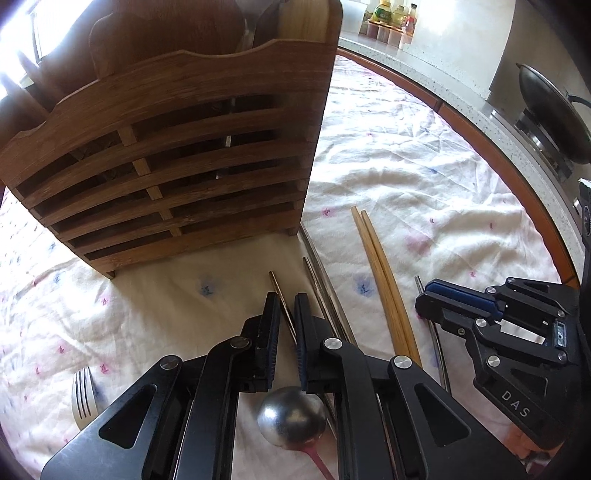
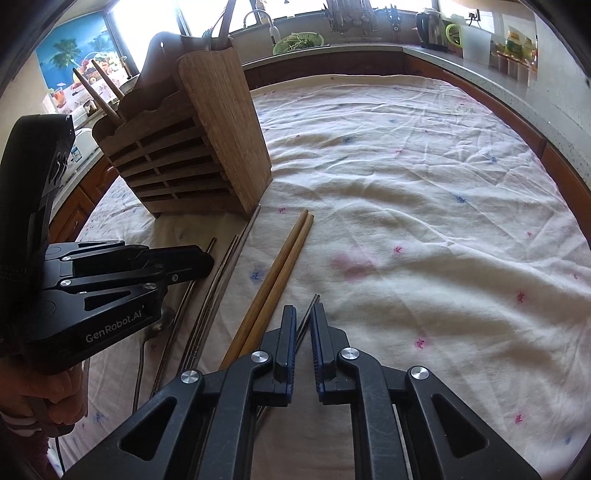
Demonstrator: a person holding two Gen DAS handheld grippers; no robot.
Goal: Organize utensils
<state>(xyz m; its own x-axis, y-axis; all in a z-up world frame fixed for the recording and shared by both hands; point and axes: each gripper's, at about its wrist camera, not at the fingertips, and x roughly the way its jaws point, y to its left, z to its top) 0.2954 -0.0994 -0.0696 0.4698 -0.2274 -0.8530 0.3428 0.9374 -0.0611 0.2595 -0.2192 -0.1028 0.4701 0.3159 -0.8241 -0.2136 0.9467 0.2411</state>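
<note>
A slatted wooden utensil holder [image 1: 177, 155] stands on the cloth, with utensils standing in it; it also shows in the right wrist view [image 2: 195, 147]. Loose utensils lie in front of it. My left gripper [image 1: 286, 299] is narrowly open, its jaws either side of a thin brown-gold chopstick [image 1: 277, 286]. A metal spoon [image 1: 291, 415] lies under it and a fork [image 1: 83, 400] to the left. A wooden chopstick pair [image 1: 380, 273] [image 2: 280, 266] and metal chopsticks [image 1: 319, 273] [image 2: 229, 258] lie between the grippers. My right gripper [image 2: 303, 312] is narrowly open over a thin metal utensil [image 2: 312, 301].
A wrinkled white flowered cloth [image 2: 424, 206] covers the table. A counter with a wok [image 1: 554, 110] and bottles [image 1: 391, 18] runs along the right. A sink and kettle [image 2: 430, 24] stand at the back.
</note>
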